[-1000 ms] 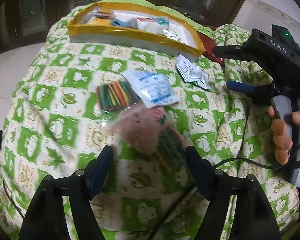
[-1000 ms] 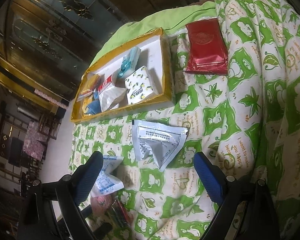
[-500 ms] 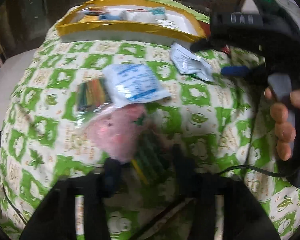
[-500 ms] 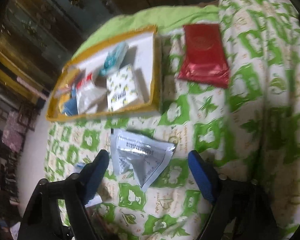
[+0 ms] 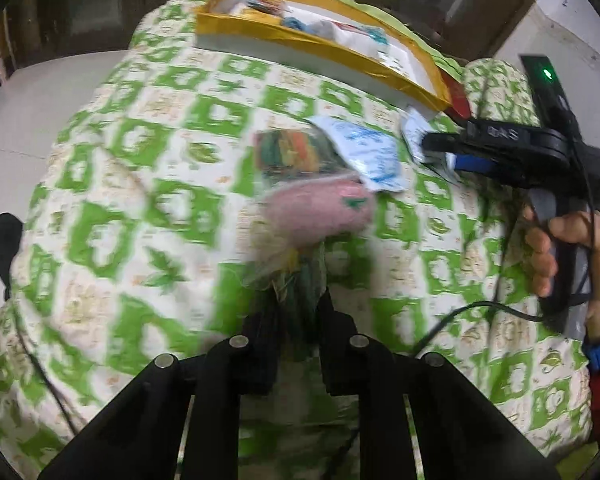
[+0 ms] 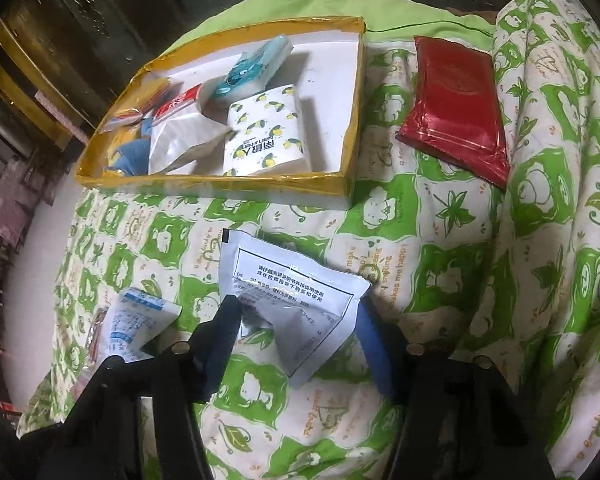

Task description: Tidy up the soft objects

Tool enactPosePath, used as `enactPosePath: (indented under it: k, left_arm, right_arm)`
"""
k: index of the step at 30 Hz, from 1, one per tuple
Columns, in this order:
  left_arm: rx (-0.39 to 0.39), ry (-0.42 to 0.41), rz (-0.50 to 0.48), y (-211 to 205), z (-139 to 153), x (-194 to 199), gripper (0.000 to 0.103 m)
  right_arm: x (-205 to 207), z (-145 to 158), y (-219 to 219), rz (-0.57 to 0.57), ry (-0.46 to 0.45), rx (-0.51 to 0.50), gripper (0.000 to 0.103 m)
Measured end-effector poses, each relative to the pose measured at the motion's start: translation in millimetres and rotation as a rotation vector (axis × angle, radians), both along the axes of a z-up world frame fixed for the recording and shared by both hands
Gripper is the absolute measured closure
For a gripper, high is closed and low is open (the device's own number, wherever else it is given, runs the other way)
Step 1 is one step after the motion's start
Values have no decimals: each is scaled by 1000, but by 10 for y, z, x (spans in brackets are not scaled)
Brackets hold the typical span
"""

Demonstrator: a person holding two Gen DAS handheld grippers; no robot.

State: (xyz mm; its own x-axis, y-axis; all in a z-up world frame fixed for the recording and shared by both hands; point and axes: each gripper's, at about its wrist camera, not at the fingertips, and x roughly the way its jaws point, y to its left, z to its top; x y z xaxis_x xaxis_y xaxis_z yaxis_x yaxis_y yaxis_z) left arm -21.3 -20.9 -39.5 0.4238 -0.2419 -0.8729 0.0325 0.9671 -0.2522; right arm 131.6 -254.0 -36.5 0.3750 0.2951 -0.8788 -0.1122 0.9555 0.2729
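Our left gripper [image 5: 297, 312] has clamped the near end of a clear bag of coloured sticks and pink fluff [image 5: 314, 200] on the green-checked quilt [image 5: 139, 200]. A blue-printed sachet [image 6: 137, 322] overlaps it. Our right gripper [image 6: 295, 324] has been closing around a white sachet [image 6: 287, 292], pads not yet pressing. Beyond sits the yellow-rimmed tray [image 6: 352, 148]; right, a red packet [image 6: 456, 108].

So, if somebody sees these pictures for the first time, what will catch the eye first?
Probably the yellow-edged tray of small packs at the far end of the green-and-white quilt. Next, the left tool, shut on a clear bag holding something pink. The right tool has been closing around a white sachet.
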Motion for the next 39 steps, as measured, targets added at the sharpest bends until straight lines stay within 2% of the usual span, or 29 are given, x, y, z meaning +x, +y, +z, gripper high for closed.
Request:
enactPosePath:
  k: [2,6,9,12,20,27,31,35,39]
  left_arm:
    - [6,-3,29,105,-13,-11,87]
    - [-34,-6,92,284,-48,57,86]
    - [-39,-14,100,292,-65,61,86]
    - [-1,-31,82,225,-74,59,86]
    - [38,-65,62,139,-64,56,87]
    - [27,-136,123,315,90,8,88]
    - [15,-64,155,415,-38,81,88]
    - [77,-72,127,308,-40,83,88]
    - [71,-74,130,319,-47,86,88]
  right_arm:
    - [-81,13,-22,4,12,24,42]
    - [-211,-4,-75,15,46,93,42]
    - [-274,7,-70,25,40,81,42]
    - [-288,-10,-38,30,40,64,41]
    - [-285,-35,190,58,4,-3,42]
    - [-319,91,133,38,-47,62,46]
    - [-302,86,109,42,-43,53,46]
    - [-293,21,144,55,-23,31,46]
    - [-314,47,132,57,-38,40,46]
